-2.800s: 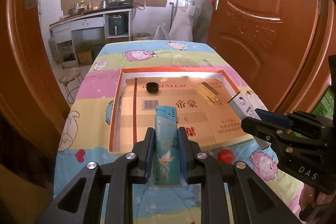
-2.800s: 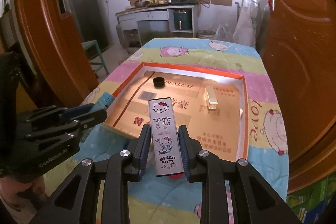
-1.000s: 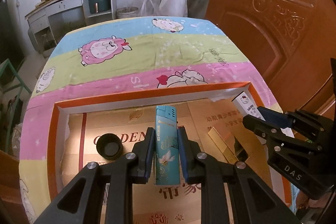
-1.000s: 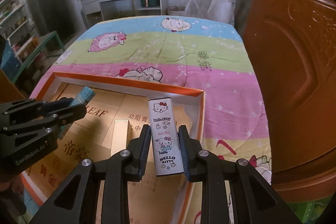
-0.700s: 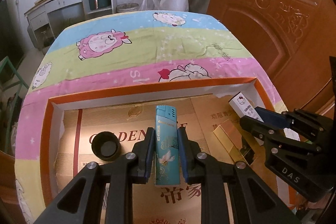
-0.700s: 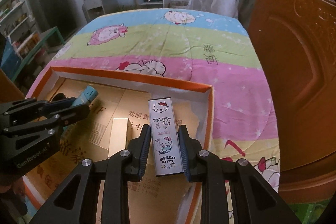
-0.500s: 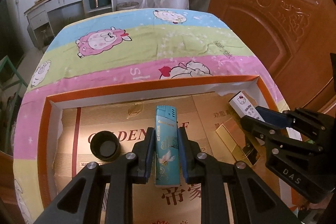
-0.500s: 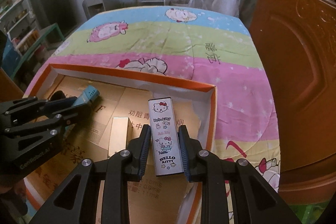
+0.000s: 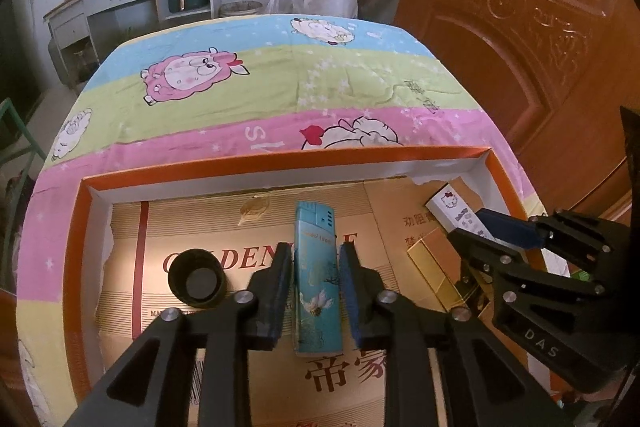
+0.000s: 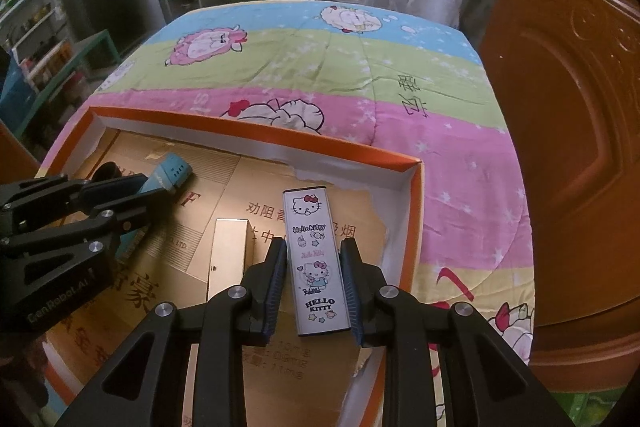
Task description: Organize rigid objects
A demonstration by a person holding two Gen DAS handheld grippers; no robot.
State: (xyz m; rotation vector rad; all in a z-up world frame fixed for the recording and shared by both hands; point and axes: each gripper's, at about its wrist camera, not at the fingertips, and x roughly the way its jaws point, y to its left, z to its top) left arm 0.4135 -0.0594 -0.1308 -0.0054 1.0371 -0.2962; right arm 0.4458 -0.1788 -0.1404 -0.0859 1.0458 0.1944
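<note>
A shallow cardboard box with an orange rim [image 9: 280, 163] lies on the cartoon bedspread. A teal lighter [image 9: 316, 275] rests on the box floor between the fingers of my left gripper [image 9: 314, 251]. Its jaws are opening, and a gap shows on each side of the lighter. My right gripper [image 10: 314, 247] is shut on a white Hello Kitty lighter [image 10: 314, 259], held over the box's right corner. In the left wrist view that lighter [image 9: 452, 205] pokes out of the right gripper [image 9: 468, 227]. The right wrist view shows the teal lighter [image 10: 170, 173] at the left.
A black round cap [image 9: 197, 279] sits in the box left of the teal lighter. A gold rectangular case [image 10: 230, 247] lies between the two grippers. A brown wooden door [image 9: 520, 47] stands close on the right. The bedspread [image 10: 320, 67] stretches beyond the box.
My left gripper's fingers have parted from the teal lighter, which now lies on the box floor. Both grippers have come over the box from its near side. The right grip is unchanged.
</note>
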